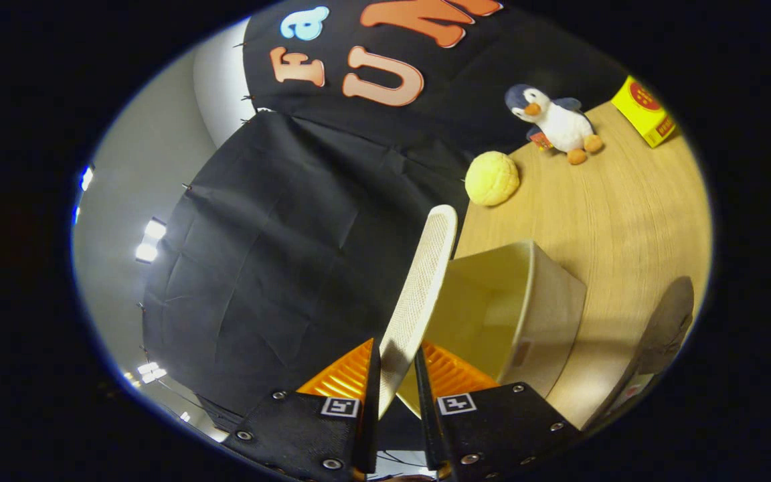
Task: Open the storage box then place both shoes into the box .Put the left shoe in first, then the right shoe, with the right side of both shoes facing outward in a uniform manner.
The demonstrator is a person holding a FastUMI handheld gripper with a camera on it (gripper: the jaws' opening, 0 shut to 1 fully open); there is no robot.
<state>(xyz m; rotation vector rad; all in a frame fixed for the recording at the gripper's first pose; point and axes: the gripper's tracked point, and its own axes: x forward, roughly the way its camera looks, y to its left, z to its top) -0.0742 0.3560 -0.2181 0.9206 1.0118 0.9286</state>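
Hand-held gripper (395,375) pinches one white mesh lid (419,294) raised off one open storage box (539,301), one shoe (660,335) beside it on the surface (613,207).

The gripper (395,375) has two flat, wedge-shaped fingers (342,378) with ribbed faces, each narrowing to a thin tip. Behind them sit two black, coarse-textured blocks (492,422), fastened with round silver screws (244,435) near their corners. Each block carries a small square black-and-white marker tag (340,406) close to its inner edge.
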